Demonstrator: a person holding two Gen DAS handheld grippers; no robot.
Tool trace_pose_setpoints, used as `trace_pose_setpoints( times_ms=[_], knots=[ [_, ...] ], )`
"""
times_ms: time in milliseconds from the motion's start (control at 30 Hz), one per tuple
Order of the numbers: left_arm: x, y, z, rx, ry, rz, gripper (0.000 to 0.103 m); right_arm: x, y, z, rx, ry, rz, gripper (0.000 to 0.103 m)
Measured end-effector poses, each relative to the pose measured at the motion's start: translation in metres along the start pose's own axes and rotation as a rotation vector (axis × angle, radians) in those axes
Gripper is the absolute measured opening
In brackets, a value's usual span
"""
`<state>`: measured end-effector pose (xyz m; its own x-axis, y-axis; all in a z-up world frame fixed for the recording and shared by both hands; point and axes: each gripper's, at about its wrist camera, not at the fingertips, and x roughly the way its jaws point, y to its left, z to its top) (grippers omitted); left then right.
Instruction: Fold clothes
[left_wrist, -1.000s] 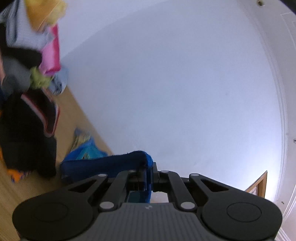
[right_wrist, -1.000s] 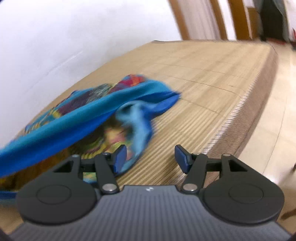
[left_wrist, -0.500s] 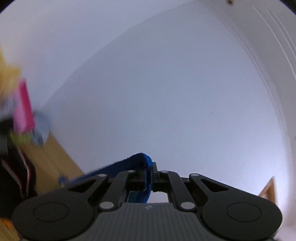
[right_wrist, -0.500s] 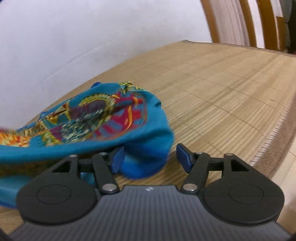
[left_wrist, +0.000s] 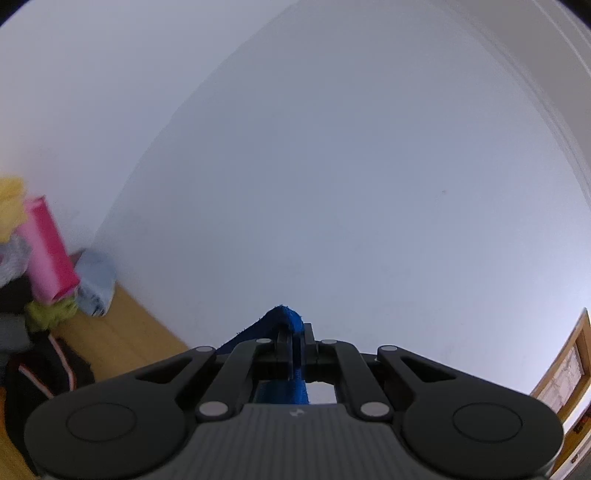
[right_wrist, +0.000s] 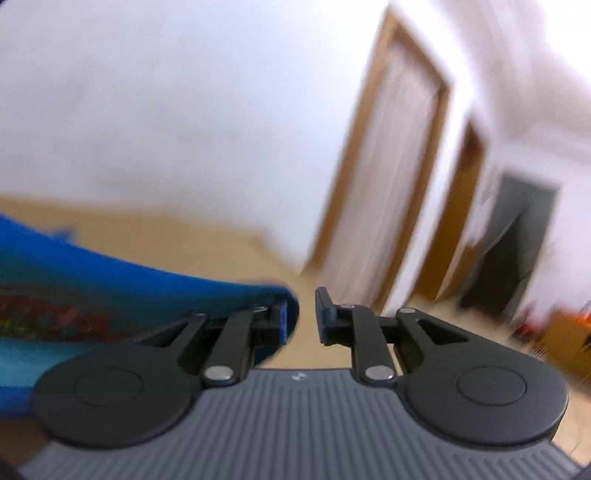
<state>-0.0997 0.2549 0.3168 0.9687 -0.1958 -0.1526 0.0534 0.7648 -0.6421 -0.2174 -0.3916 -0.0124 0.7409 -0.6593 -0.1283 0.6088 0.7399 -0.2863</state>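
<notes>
A fold of the blue garment (left_wrist: 293, 325) is being pinched tightly by the left gripper (left_wrist: 295, 341). The right gripper (right_wrist: 301, 314) is being closed, the garment's edge (right_wrist: 147, 291) lying against its left finger, a gap remaining.

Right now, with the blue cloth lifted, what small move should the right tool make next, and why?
Probably finish closing: the right tool is closing, with the blue patterned cloth only against its left finger, while the left tool already pinches a blue edge.

The right claw (right_wrist: 301, 314), wide open before, is closing beside the lifted blue garment (right_wrist: 110, 295).
</notes>
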Motion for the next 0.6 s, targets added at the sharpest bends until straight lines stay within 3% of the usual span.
trace_pose_setpoints(
  times_ms=[67,133,167,267,400,600],
  knots=[
    [0.0,0.02,-0.003,-0.031,-0.002,0.03,0.004,0.011,-0.015,0.015,-0.005,0.018,0.069,0.027],
    [-0.005,0.041,-0.007,-0.06,-0.008,0.063,0.004,0.031,-0.017,0.008,0.004,0.149,0.178,0.045],
    [-0.008,0.052,-0.009,-0.075,-0.011,0.08,0.004,0.04,-0.016,-0.003,0.022,0.216,0.214,0.049],
    [-0.016,0.084,-0.013,-0.114,-0.005,0.132,0.004,0.044,-0.009,-0.039,0.07,0.344,0.266,0.049],
    [-0.024,0.117,-0.007,-0.157,-0.009,0.189,0.004,0.019,0.005,-0.086,0.16,0.44,0.331,0.049],
    [-0.027,0.113,-0.002,-0.11,-0.001,0.189,0.004,-0.009,0.01,-0.131,0.292,0.497,0.334,0.049]
  ],
)
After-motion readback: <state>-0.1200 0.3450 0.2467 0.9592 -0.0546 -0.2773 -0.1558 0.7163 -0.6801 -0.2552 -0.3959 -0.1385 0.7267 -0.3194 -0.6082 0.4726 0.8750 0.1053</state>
